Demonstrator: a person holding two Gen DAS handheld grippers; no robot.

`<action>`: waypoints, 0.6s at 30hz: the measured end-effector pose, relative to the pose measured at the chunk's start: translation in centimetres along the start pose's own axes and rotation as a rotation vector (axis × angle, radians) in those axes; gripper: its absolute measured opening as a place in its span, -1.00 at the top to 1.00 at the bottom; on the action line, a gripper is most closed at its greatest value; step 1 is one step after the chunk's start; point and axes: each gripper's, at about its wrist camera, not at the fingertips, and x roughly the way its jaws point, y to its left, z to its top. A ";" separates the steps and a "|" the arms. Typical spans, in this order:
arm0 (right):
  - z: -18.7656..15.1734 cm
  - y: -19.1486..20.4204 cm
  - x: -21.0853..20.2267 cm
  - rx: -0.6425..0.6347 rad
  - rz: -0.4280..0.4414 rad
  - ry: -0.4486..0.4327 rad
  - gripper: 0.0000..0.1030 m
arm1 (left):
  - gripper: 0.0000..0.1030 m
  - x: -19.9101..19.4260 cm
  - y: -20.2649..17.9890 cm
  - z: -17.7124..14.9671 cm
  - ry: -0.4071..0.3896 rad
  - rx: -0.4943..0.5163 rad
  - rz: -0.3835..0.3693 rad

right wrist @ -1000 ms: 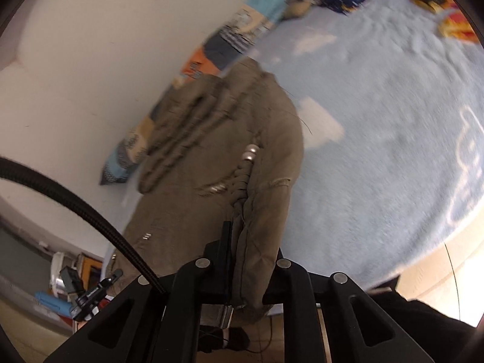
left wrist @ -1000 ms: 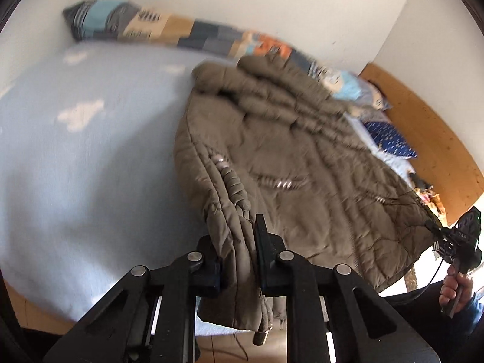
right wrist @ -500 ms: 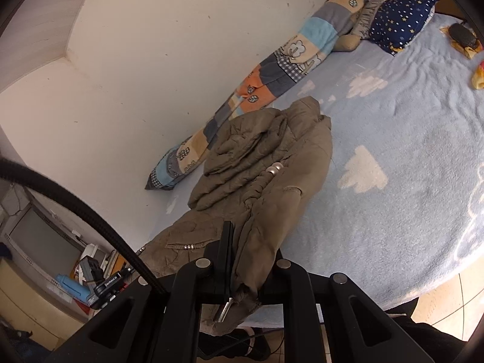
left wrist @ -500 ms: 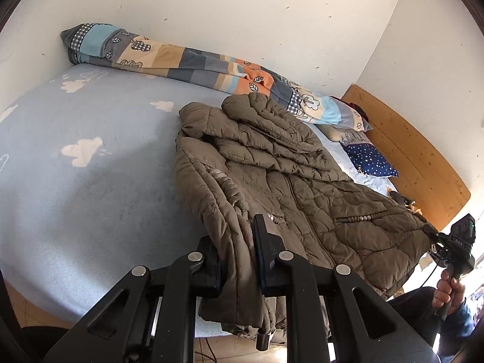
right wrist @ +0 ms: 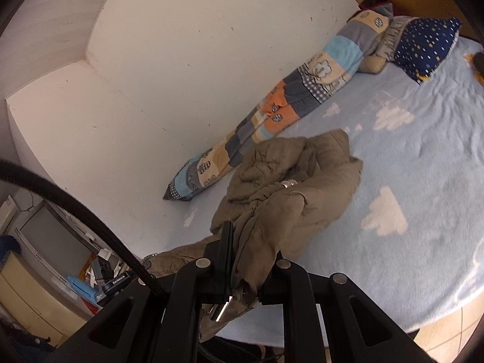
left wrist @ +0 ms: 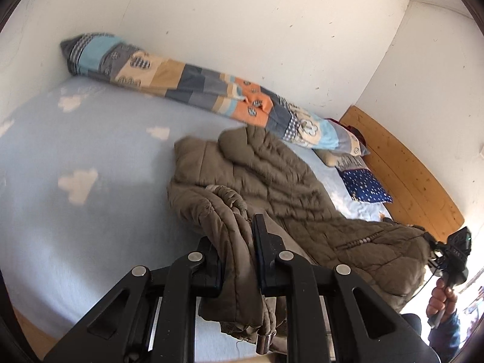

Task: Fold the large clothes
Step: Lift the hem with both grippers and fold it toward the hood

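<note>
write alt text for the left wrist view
The left gripper is shut on the hem of an olive quilted coat lying across a pale blue cloud-print bed. A patchwork bolster lies along the white wall; at far right a hand holds the right gripper.

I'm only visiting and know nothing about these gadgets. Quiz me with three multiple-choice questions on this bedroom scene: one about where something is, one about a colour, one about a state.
1. Where does the long patchwork bolster lie?
A. along the wall
B. on the floor
C. over the jacket

2. What colour is the quilted jacket?
A. red
B. olive-brown
C. white

3. What is the left gripper doing?
A. hanging open
B. shut on nothing
C. clamped on the jacket's edge

Answers:
1. A: it runs where the bed meets the wall.
2. B: its padded fabric is olive-brown throughout.
3. C: bunched fabric fills the gap between its fingers.
</note>
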 end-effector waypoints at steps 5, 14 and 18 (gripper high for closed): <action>3.8 0.9 1.4 -0.017 0.019 -0.036 0.76 | 0.69 1.5 -1.0 3.9 -0.038 -0.002 0.015; 9.8 0.6 4.5 -0.005 0.021 -0.089 0.76 | 0.68 4.6 -1.2 9.5 -0.075 -0.031 0.028; 11.8 0.3 6.2 -0.006 0.019 -0.100 0.76 | 0.68 6.5 -0.9 11.3 -0.073 -0.047 0.040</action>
